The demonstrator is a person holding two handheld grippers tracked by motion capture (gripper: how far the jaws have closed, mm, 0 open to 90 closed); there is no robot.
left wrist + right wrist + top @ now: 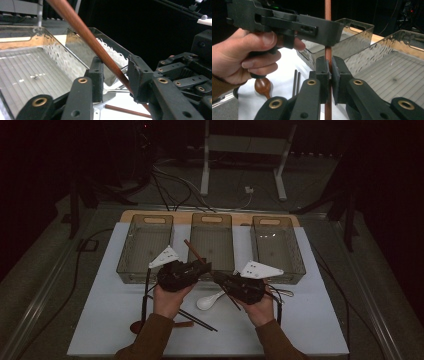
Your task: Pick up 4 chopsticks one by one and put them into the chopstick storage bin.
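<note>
Your white table mat (310, 330) is smooth and rectangular, with bare room along its near edge and on both outer sides. Across its far half stand three clear, ribbed plastic bins with cut-out handles; take the middle bin (212, 227) as your landmark. The left bin (145, 227) and right bin (277, 230) sit just beside it, walls nearly touching.

At the middle bin's near rim you hold both tools close together. Your left gripper (202, 266) has its jaws partly apart, and the brown wooden chopstick (82, 28) slants between them, against the right jaw; whether it is truly pinched there is hard to judge. Your right gripper (329, 72) has its jaws narrowed onto that same round, smooth stick, which stands upright in its view.

Nearer you than the middle bin lie a glossy white spoon (209, 301), a brown wooden spoon (262, 86) and dark chopsticks (197, 319).

No readable writing shows.
</note>
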